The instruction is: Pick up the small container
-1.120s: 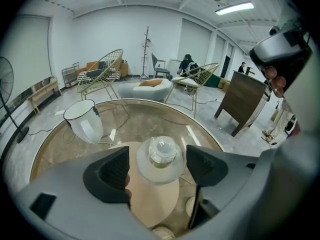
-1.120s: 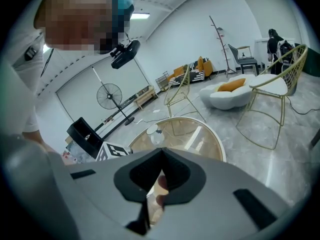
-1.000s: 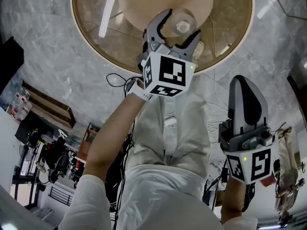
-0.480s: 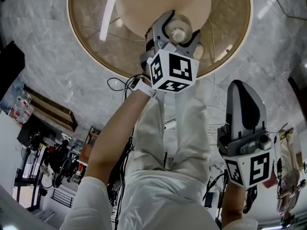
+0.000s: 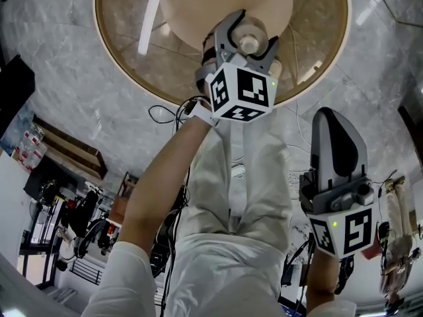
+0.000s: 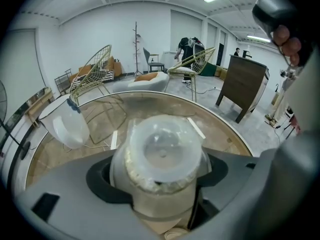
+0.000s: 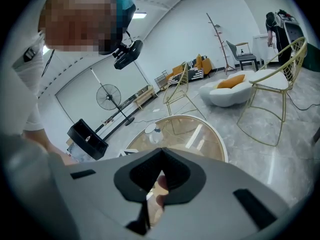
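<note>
The small container (image 5: 249, 43) is a clear tub with a translucent lid, and it stands on the round glass table (image 5: 112, 51) near its close edge. My left gripper (image 5: 250, 38) reaches over the rim, one jaw on each side of the tub. In the left gripper view the small container (image 6: 162, 156) fills the notch between the jaws, whose pads press on its sides, so the left gripper (image 6: 161, 181) is shut on it. My right gripper (image 5: 337, 121) hangs low at the right, off the table, shut and holding nothing. In its own view the right gripper (image 7: 159, 176) has its jaws together.
A white plastic cup (image 6: 70, 129) lies on its side on the glass table (image 6: 220, 124), left of the container. The table's tan base (image 5: 198, 5) shows through the glass. Cables (image 5: 165, 114) trail on the marble floor. Wire chairs (image 6: 100, 66) and a dark cabinet (image 6: 245, 84) stand beyond.
My left gripper has moved forward over the table edge, brought its jaws round the small container and shut on it. The right gripper has barely moved.
</note>
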Available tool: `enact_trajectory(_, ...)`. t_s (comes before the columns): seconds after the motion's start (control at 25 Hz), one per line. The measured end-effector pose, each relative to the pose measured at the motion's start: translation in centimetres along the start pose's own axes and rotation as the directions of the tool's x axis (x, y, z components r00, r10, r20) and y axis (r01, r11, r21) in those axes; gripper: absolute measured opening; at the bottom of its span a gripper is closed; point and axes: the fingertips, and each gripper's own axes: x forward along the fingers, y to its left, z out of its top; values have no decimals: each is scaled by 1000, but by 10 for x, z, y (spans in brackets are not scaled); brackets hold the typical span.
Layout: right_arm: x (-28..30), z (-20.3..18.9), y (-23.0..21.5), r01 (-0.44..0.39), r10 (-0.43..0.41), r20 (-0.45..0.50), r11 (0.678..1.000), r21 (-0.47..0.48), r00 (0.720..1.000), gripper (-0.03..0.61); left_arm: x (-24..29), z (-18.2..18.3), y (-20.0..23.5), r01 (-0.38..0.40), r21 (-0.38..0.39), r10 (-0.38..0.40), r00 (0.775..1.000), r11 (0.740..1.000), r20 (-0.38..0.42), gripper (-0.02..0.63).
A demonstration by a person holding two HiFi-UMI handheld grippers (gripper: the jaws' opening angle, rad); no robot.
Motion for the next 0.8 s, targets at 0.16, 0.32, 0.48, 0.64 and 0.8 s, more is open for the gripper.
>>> enact_trajectory(0.16,-2,3,9,-1,1,3,1000,-6,1000,8,-2,-1,2,14,4,-14,1000,1000,7,341)
enact_trajectory(0.32,-5,8,10,6,-5,14,1000,-17,1000,8,-4,1,6,23,-5,-22,1000,1000,11,341)
enact_trajectory(0.48,-14,13,18,9,-8,32,999,-30,999,8,-20,6,6,23,-6,-22,1000,1000,22,341)
enact_trajectory(0.64,-22,18,32,8,-6,54,999,-43,999,8,-42,11,3,35,9,-36,999,999,35,342)
enact_trajectory(0.8,-39,32,51,8,-3,78,998,-68,997,8,-74,27,-1,36,-1,-36,998,999,54,342)
